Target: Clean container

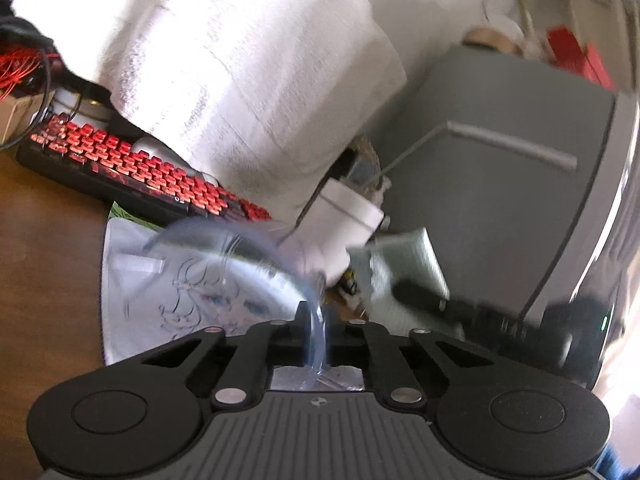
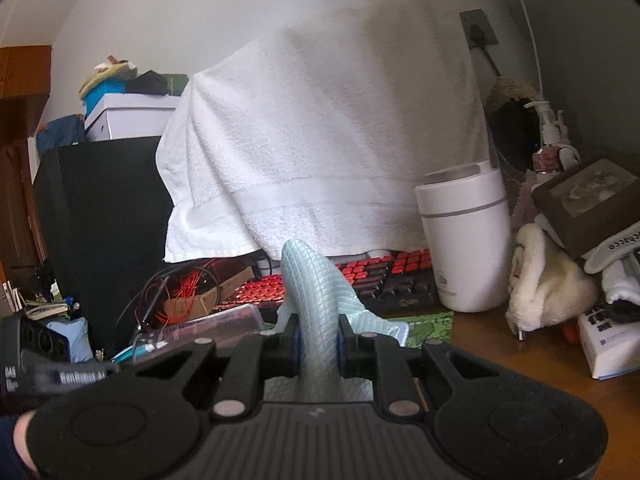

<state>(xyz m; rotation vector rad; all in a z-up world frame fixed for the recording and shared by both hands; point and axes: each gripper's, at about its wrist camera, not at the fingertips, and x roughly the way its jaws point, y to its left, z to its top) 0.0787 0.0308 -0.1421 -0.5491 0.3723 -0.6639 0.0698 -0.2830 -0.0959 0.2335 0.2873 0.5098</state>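
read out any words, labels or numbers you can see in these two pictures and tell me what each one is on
"chacco", perhaps cut off at the start: grey band at the right edge.
"DAS": black device at lower left.
White lettering on the black bar beside it: too blurred to read.
Logo and small print on the white cup: too small.
Dark characters on the white box: unreadable.
Mark on the keyboard edge: unreadable.
Left wrist view: too blurred, nothing legible.

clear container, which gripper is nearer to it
Left. The left gripper is shut on the rim of the clear container. The right gripper holds the light blue cloth, apart from it.
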